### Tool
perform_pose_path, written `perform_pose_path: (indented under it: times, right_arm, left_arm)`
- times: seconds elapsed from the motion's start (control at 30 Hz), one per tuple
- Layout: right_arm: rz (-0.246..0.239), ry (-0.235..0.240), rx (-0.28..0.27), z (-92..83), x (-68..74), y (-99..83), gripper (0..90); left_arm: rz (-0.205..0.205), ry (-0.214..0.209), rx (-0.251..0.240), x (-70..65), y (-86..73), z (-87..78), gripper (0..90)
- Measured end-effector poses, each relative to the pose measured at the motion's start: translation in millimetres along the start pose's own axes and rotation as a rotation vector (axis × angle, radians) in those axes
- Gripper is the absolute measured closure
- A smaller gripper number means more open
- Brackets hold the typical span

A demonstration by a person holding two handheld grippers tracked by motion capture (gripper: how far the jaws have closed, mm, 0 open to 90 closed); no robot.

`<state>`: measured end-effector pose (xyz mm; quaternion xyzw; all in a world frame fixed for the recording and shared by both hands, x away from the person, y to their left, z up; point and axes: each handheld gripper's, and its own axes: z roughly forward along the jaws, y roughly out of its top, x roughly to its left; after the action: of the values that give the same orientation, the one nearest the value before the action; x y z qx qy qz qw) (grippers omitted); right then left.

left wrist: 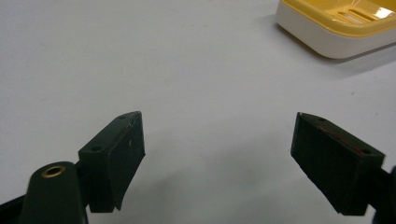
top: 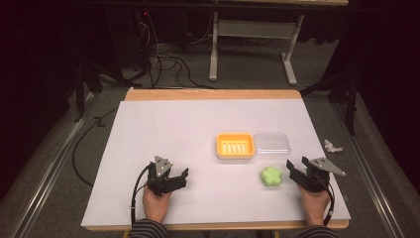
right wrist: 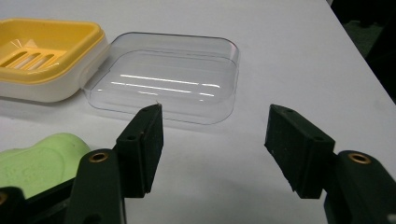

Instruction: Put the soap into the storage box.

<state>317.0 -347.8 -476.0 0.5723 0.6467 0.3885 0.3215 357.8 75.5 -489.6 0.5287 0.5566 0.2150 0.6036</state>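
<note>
Just in front of the yellow soap dish, toward the person, a green flower-shaped soap is lying loose on the white table. It is sitting nearer the dish's clear lid, which is lying open and touching the dish on its right. The right gripper is resting on the table further out from the dish than the soap, close beside it, with its jaws spread and nothing between them. The left gripper is sitting well away on the dish's other side, likewise spread and empty.

From where I am standing, the soap looks like the next thing to be picked up and set in the dish, and several things are worrying me.

- **Aim:** In the right gripper view the soap is sitting off to one side of the jaws, not between them. If they are closing from this line, one jaw may be shoving the soap across the table instead of catching it.
- **Grip:** The soap is rounded and lobed and probably slick, so a pinch on a bulge could be squeezing it out sideways.
- **Lid:** It is light and lying right in the path. An arm carrying the soap low could be clipping its rim and dragging the dish askew.
- **Dish:** With nothing holding it, it could be sliding away when the soap is pressed in.
</note>
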Motion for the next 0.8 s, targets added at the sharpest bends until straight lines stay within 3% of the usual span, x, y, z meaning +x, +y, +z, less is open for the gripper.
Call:
perform_pose_path:
  times: [0.57, 0.8]
  right_arm:
    - [-0.001, -0.008, 0.010, 0.8, -0.5, 0.5, 36.0]
    - [-0.041, -0.025, 0.035, 3.2, 4.6, 1.8, 35.9]
  left_arm:
    - [0.002, -0.001, 0.001, 0.0, 0.1, -0.3, 18.1]
    - [-0.003, -0.004, -0.002, 0.1, 0.4, -0.6, 18.0]
